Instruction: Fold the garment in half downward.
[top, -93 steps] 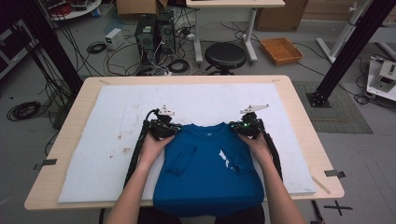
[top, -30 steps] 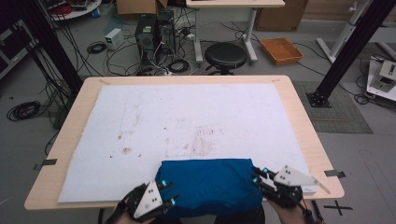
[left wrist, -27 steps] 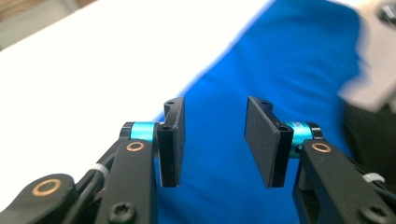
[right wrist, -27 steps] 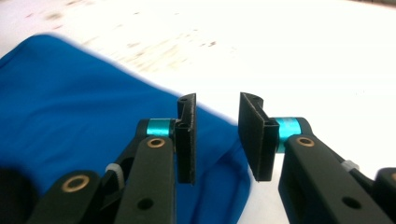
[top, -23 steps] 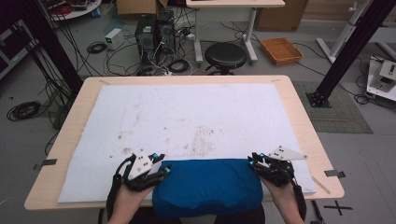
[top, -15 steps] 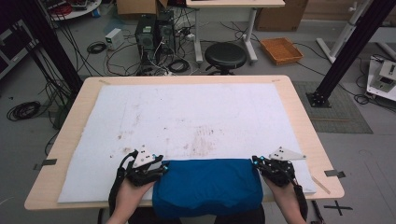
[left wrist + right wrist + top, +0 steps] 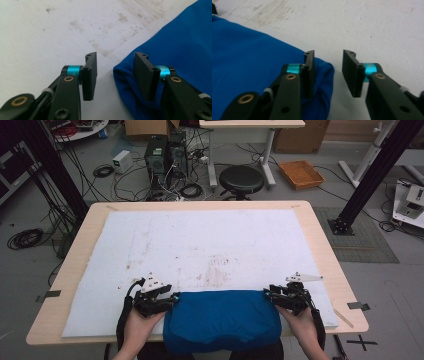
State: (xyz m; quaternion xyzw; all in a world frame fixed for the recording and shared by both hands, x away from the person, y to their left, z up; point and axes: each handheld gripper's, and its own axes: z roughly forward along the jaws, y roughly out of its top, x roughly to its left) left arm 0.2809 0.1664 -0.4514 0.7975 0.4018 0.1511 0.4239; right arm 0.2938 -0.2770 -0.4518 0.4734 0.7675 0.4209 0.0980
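A blue garment [image 7: 222,317] lies folded into a wide band at the near edge of the white mat [image 7: 210,240], with part of it hanging over the table's front. My left gripper [image 7: 172,298] rests at its far left corner and my right gripper [image 7: 267,294] at its far right corner. In the left gripper view the jaws [image 7: 115,58] have just been opening; the garment's [image 7: 182,42] folded edge lies loose between them. In the right gripper view the jaws [image 7: 328,56] have likewise just opened, and the garment's [image 7: 249,47] corner lies slack in the gap.
The mat covers most of the wooden table [image 7: 320,235] and carries brown stains near its middle. Behind the table stand a black stool [image 7: 241,179] and computer towers [image 7: 162,152] among cables. An orange tray [image 7: 301,174] lies on the floor.
The garment, earlier spread flat with both grippers at its shoulders, now lies folded toward the person. Over the last second both grippers moved from the near corners to the far corners of the fold.
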